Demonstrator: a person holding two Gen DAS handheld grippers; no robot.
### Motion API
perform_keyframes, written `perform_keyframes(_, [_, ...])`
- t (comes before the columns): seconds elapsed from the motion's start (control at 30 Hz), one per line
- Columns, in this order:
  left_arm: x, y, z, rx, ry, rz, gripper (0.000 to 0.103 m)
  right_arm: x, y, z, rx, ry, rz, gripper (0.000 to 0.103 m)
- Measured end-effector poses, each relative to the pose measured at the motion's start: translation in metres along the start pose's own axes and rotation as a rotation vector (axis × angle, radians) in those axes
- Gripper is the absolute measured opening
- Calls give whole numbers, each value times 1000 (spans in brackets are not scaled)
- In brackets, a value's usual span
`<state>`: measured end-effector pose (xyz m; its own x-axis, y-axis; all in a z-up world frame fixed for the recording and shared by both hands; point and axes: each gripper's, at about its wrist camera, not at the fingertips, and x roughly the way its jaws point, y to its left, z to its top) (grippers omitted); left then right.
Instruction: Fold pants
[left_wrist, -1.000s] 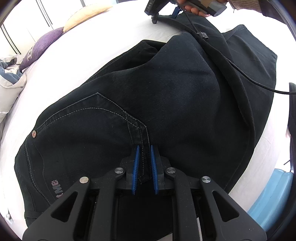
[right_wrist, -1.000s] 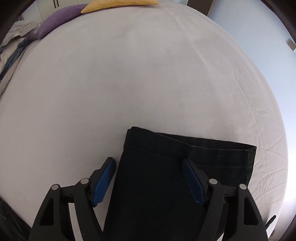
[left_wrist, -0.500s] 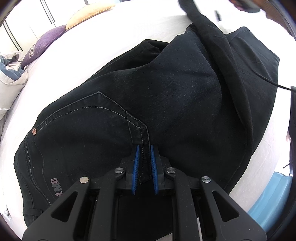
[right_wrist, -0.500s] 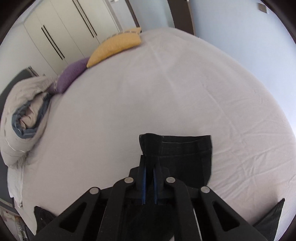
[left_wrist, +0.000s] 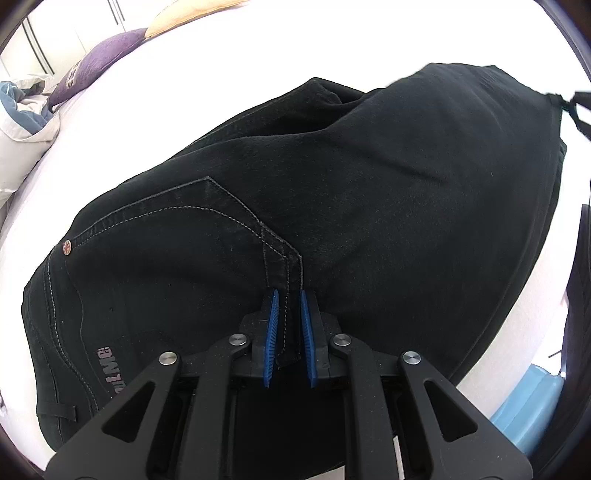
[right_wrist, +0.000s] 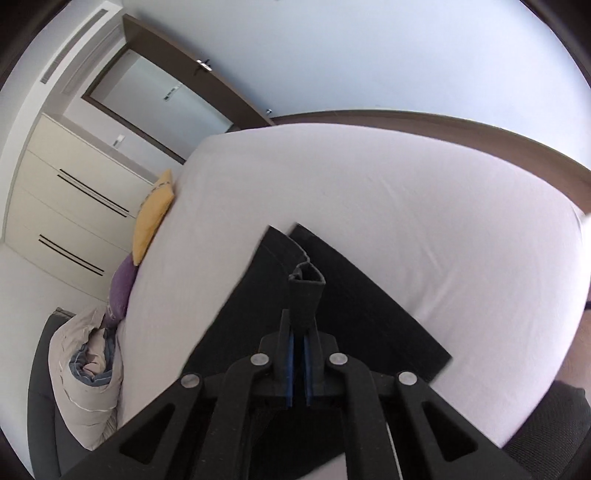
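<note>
Black pants (left_wrist: 332, 206) lie spread over a white bed (left_wrist: 155, 92), pocket stitching and a rivet showing at the left. My left gripper (left_wrist: 288, 295) is shut on a stitched seam strip of the pants near the waist. In the right wrist view my right gripper (right_wrist: 298, 334) is shut on a pinched fold of a pant leg hem (right_wrist: 306, 288), and the leg (right_wrist: 354, 310) hangs lifted over the bed (right_wrist: 424, 206), tilted with the rolled camera.
A purple pillow (left_wrist: 96, 59), a yellow pillow (right_wrist: 153, 218) and a rumpled duvet (right_wrist: 88, 369) sit along the bed's far side. White wardrobes (right_wrist: 62, 206) and a door (right_wrist: 155, 92) stand behind. A light blue object (left_wrist: 532, 406) lies off the bed's right edge.
My right gripper closed on the pant leg hem, lifted it and carried it sideways while rolling. In the left wrist view the raised leg swept across to the right. The left gripper kept its hold.
</note>
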<state>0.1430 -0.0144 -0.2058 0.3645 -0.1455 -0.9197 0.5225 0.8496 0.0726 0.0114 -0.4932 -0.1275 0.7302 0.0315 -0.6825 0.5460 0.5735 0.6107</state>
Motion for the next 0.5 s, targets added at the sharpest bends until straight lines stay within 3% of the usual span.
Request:
perform_keyframes(0.2, [3,0,5,-8,6,27,12,16,-16,-26,30,18,-33,5])
perform_keyframes(0.33, [7,-5,9,-18,9,41,13,0,-4,-30,10,-5,-10,5])
perform_keyframes(0.5, [6,-4,6,-40,-8,30,13,-38,68,-33,-287,-114,14,5])
